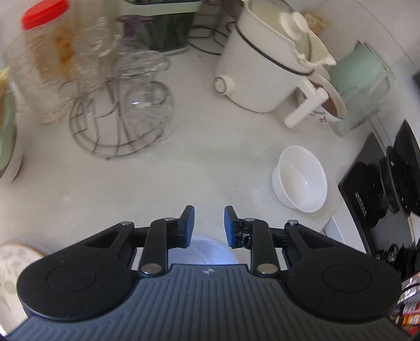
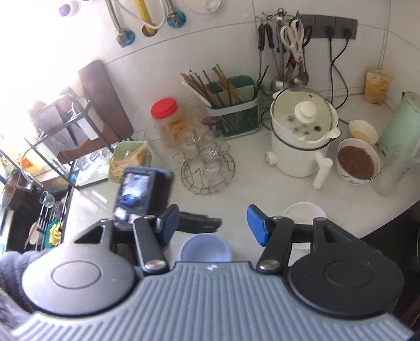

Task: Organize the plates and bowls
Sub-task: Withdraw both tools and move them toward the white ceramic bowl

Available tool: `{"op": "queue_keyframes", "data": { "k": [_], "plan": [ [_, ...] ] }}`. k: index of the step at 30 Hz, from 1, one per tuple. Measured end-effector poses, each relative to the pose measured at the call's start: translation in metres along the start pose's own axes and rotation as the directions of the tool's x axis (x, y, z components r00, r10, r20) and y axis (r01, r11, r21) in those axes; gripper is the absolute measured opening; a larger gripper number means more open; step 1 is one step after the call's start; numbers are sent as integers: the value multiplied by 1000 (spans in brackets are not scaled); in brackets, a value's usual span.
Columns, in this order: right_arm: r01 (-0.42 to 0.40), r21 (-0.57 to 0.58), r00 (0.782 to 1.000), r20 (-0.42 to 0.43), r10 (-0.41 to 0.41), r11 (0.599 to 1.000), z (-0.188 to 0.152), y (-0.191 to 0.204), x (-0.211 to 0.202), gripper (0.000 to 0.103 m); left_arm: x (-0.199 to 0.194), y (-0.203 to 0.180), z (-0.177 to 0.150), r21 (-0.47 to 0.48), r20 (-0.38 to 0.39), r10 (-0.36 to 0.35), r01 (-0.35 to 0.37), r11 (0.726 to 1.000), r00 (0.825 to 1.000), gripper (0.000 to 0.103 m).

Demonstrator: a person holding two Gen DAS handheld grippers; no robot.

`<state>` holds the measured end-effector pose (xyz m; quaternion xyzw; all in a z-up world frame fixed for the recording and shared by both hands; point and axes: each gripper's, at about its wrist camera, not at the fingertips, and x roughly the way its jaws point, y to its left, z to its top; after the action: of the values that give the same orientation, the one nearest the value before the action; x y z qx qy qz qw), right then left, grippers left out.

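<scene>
Kitchen counter (image 1: 210, 147) seen from two handheld grippers, between pick-ups. The left gripper (image 1: 209, 223) hangs with jaws slightly apart and empty above a pale bowl (image 1: 207, 251); the right gripper (image 2: 212, 223) is wide open, also empty. A white bowl (image 1: 300, 178) sits near the stove. Next probably calls for closing on a bowl's rim to stack it

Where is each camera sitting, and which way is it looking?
Left wrist view: sits on the left gripper, looking steeply down at the counter, near a white bowl and wire glass rack; its two fingers show, open and empty.
Right wrist view: sits on the right gripper, higher up, looking down over the counter toward the wall; its open, empty fingers, the left gripper and a sleeve show.
Shared: white cooker, red-lidded jar, rack, white bowl.
</scene>
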<state>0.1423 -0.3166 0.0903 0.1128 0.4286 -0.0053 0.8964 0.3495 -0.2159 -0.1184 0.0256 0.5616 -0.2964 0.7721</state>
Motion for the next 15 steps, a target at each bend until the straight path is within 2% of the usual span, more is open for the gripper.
{"op": "queue_keyframes", "data": {
  "k": [2,6,9,15],
  "plan": [
    [-17,-12,999,-27,17,1000,4,1,3,60,9,-3,4,6,-9,-8,8,1000,1000,28],
    [-1,-11,1000,-17,1,1000,3,2,7,60,28,-10,10,26,-30,-11,12,1000,999,28],
    [-54,20,997,-48,54,998,5,0,15,60,37,-14,14,38,-39,-26,27,999,999,28],
    [8,47,1000,-22,-7,999,12,-11,19,60,51,-18,17,42,-55,-50,52,998,997,28]
  ]
}}
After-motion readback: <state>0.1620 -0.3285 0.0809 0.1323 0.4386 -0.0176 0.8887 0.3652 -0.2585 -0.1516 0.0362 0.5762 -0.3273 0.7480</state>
